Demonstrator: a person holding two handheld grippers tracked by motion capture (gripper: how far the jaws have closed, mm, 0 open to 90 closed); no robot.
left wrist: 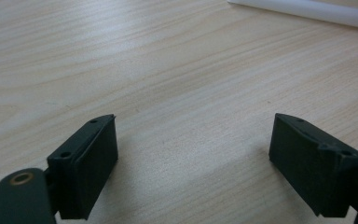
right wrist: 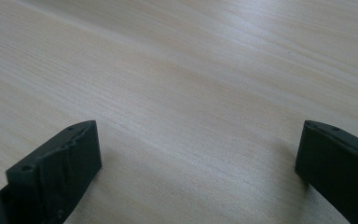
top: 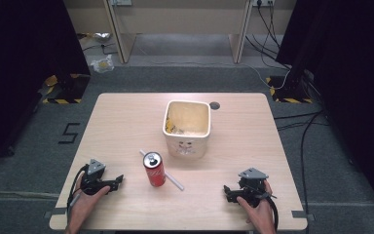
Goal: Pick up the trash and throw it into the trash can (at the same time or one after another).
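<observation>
A red soda can (top: 154, 169) stands upright near the middle of the wooden table (top: 126, 117). A white straw (top: 174, 181) lies flat behind and to the right of the can; its end crosses the top of the left gripper view as a white straw (left wrist: 307, 11). A cream square bin (top: 187, 127) sits beyond the can, holding some scraps. My left gripper (top: 119, 181) rests low at the front left, open, nothing between its jaws (left wrist: 193, 140). My right gripper (top: 226, 191) rests at the front right, open over bare wood (right wrist: 198, 149).
A small round hole (top: 215, 105) marks the table beside the bin's far right corner. Cables (top: 302, 126) trail over the floor to the right. Desk legs and crumpled litter (top: 102, 63) lie beyond the far edge.
</observation>
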